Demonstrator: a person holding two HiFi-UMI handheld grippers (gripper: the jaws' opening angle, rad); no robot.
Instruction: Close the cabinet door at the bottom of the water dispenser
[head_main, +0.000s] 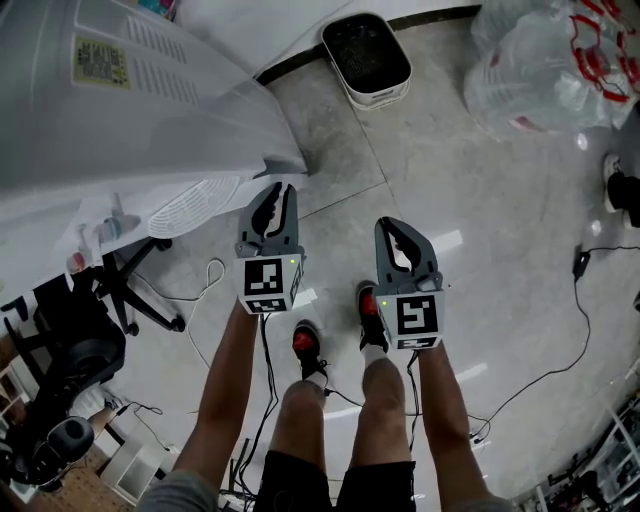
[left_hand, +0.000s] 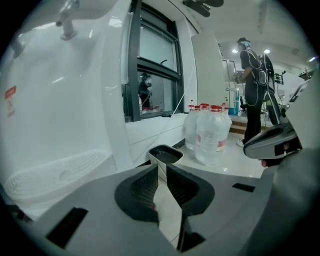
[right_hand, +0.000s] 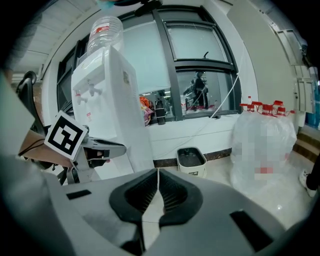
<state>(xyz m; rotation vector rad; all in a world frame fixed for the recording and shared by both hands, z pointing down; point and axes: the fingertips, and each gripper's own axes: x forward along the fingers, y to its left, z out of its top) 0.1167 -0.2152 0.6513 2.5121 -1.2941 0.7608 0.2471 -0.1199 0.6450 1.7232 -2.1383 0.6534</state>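
The white water dispenser fills the upper left of the head view, with its round drip grille facing me. Its bottom cabinet door is hidden below that overhang. In the right gripper view the dispenser stands upright with a bottle on top. My left gripper hangs just right of the grille, jaws shut and empty. The left gripper view shows the dispenser's front wall close by on the left. My right gripper hangs further right over bare floor, also shut on nothing.
A white tub stands by the wall ahead. Bagged water bottles lie at the top right. An office chair sits at the left, and cables trail over the floor. A person stands far off.
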